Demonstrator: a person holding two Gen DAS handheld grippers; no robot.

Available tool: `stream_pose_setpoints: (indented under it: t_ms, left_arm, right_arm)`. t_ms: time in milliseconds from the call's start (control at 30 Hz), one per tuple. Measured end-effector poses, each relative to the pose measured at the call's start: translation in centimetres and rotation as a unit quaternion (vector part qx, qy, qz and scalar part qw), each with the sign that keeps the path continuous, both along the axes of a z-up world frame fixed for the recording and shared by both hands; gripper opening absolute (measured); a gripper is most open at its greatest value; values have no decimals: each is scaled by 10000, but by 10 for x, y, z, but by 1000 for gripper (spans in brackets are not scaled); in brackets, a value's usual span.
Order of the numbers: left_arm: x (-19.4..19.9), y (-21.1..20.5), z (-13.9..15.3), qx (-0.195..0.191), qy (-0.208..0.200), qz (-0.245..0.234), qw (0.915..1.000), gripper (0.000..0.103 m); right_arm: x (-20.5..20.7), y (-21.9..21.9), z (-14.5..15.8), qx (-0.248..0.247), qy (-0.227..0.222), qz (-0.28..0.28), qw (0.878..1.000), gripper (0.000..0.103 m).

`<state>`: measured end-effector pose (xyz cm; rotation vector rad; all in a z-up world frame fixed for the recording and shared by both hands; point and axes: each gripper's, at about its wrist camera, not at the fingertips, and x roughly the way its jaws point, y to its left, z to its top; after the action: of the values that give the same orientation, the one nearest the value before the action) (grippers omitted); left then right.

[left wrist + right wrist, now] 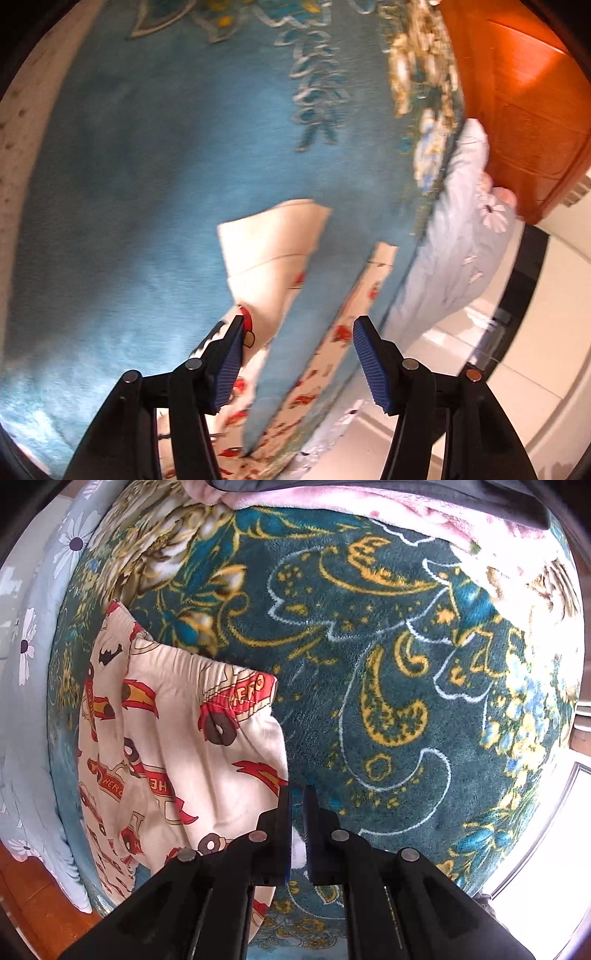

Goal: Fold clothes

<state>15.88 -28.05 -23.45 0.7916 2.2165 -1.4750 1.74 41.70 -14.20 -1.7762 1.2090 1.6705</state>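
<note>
1. The left gripper (299, 363) points forward and down over the blanket (147, 184). Its two fingers stand wide apart, and the blue ribbed pads (231, 363) hold nothing.
2. Between these fingers shows a strip of blue blanket, with printed cloth on both sides of it. These are the pants (273, 251), cream with red prints, and they seem to lie in two legs. One leg reaches up to 12 o'clock from the left finger and shows its pale plain side. The other runs past the right finger toward 1 o'clock.
3. The left view is blurred, so the prints and the blanket pattern are hard to read there. The near ends of the pants are hidden behind the gripper body.
4. The right gripper (298, 834) also points down at the blanket (406, 664). Its fingers are almost together, and a small piece of white cloth sits in the narrow gap. I cannot tell if this piece belongs to the pants.
5. In the right view, the pants (177, 746) lie at 10 o'clock from the fingertips. The elastic waistband is at the far end, and the near part is cut off by the gripper.
6. A pale flowered sheet (26, 646) hangs at the bed side at 9 o'clock.
7. A pink cloth (406, 513) lies at 12 o'clock, cut off by the picture edge.
8. In the left view, an orange wooden door (524, 110) stands at 2 o'clock.
</note>
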Motion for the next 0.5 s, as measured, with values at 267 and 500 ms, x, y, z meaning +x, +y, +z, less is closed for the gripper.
stream_pose_setpoints:
  t_ms: [267, 500]
  left_arm:
    - [73, -26, 30, -369, -510, 12, 9980, 60]
    - [65, -29, 13, -476, -1241, -265, 9908, 30]
  right_arm:
    - [-12, -4, -2, -300, 155, -44, 9994, 22]
    - [-21, 1, -10, -500, 266, -156, 9983, 29]
